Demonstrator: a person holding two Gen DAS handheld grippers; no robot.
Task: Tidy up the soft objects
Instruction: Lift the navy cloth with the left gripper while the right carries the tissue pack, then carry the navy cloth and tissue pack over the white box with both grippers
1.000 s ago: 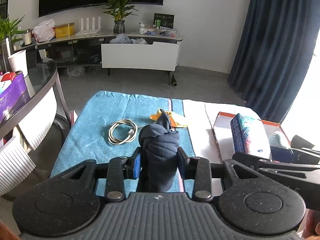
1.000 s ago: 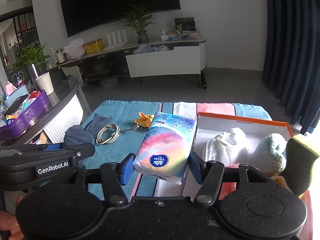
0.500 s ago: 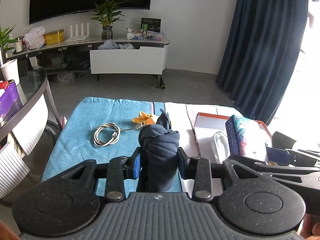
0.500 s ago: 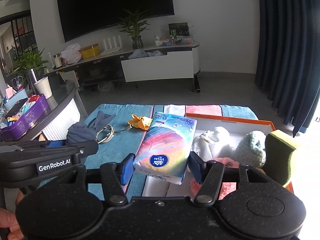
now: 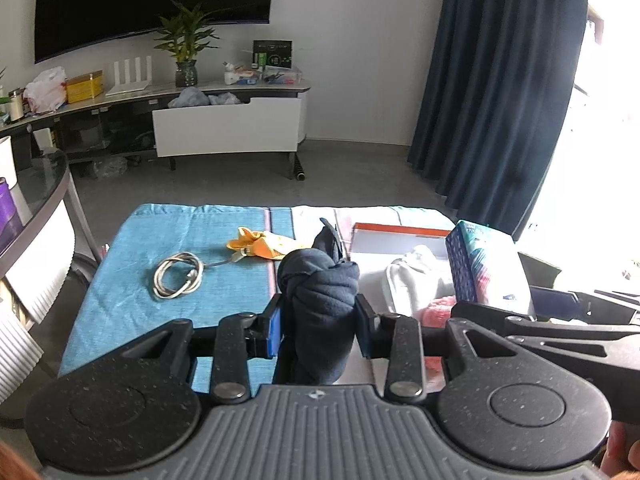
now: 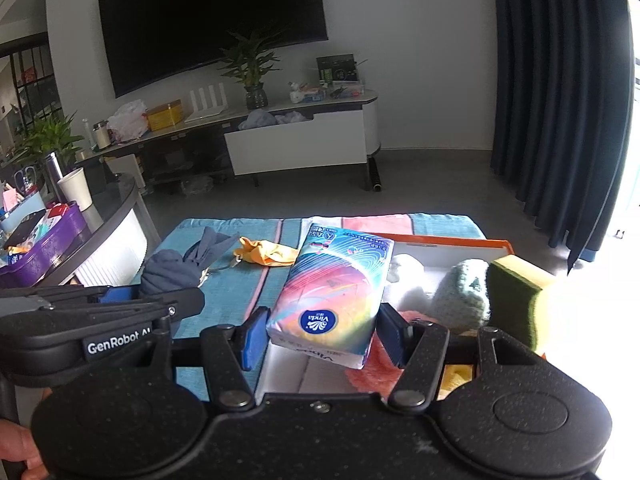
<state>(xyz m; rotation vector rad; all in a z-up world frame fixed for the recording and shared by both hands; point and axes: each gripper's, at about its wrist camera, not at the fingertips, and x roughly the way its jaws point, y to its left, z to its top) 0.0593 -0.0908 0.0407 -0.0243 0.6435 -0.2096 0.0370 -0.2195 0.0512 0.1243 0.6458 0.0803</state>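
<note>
My left gripper (image 5: 319, 326) is shut on a knotted dark blue cloth (image 5: 320, 304), held above the blue mat near the box's left edge. My right gripper (image 6: 322, 338) is shut on a colourful tissue pack (image 6: 334, 290), held over the orange-rimmed box (image 6: 444, 242). The same pack (image 5: 486, 268) and box (image 5: 400, 230) show at the right of the left wrist view. The dark cloth (image 6: 170, 272) shows at the left of the right wrist view. Inside the box lie a white soft item (image 6: 408, 276), a pale green knitted item (image 6: 462, 294), a pink fluffy item (image 6: 368, 378) and a green-and-yellow sponge (image 6: 516, 300).
A yellow cloth (image 5: 266, 246) and a coiled white cable (image 5: 176, 276) lie on the blue mat (image 5: 132, 280). A curved glass table (image 6: 100, 220) with a purple tray stands to the left. A TV cabinet (image 5: 224, 128) stands by the far wall, dark curtains on the right.
Both grippers have drifted right, toward the box, with their loads. The box and its contents now sit closer and further left in both views.
</note>
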